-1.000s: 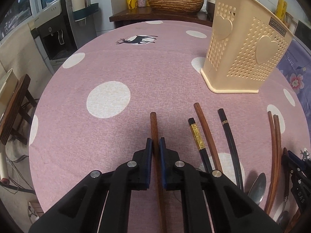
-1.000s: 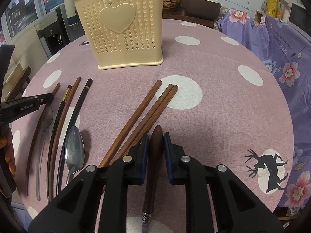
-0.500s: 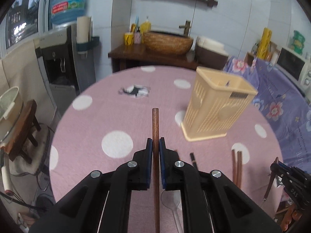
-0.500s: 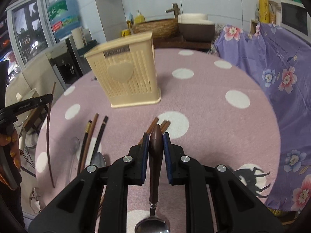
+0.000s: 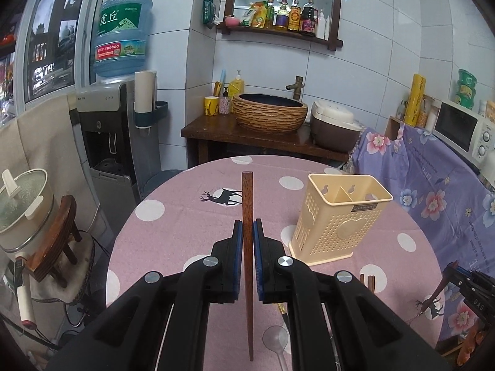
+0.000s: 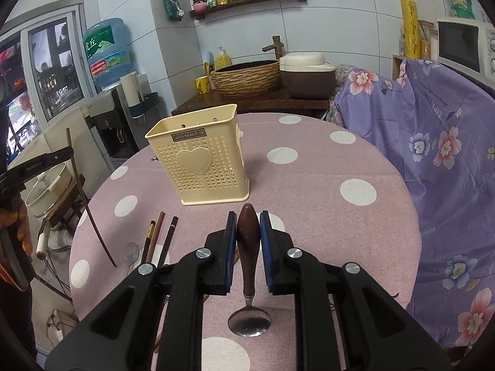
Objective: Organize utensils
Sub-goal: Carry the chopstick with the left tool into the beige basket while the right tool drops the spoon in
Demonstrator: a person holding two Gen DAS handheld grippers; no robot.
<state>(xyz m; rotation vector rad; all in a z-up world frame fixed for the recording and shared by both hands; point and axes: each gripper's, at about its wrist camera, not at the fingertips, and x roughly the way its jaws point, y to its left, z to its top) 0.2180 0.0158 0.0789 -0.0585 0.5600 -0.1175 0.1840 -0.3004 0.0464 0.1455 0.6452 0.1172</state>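
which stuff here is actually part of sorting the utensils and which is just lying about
Part of the job:
- brown chopstick in left claw
- wooden-handled spoon in right claw
- cream utensil holder
- chopsticks on the table
- clear plastic spoon

Just lying about:
- water dispenser
- rice cooker
- microwave

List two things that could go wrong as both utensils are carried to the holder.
The left gripper pinches the long chopstick near its middle, so it may pivot and miss the utensil holder.
The right gripper squeezes the spoon by its rounded wooden handle, so it could slip.
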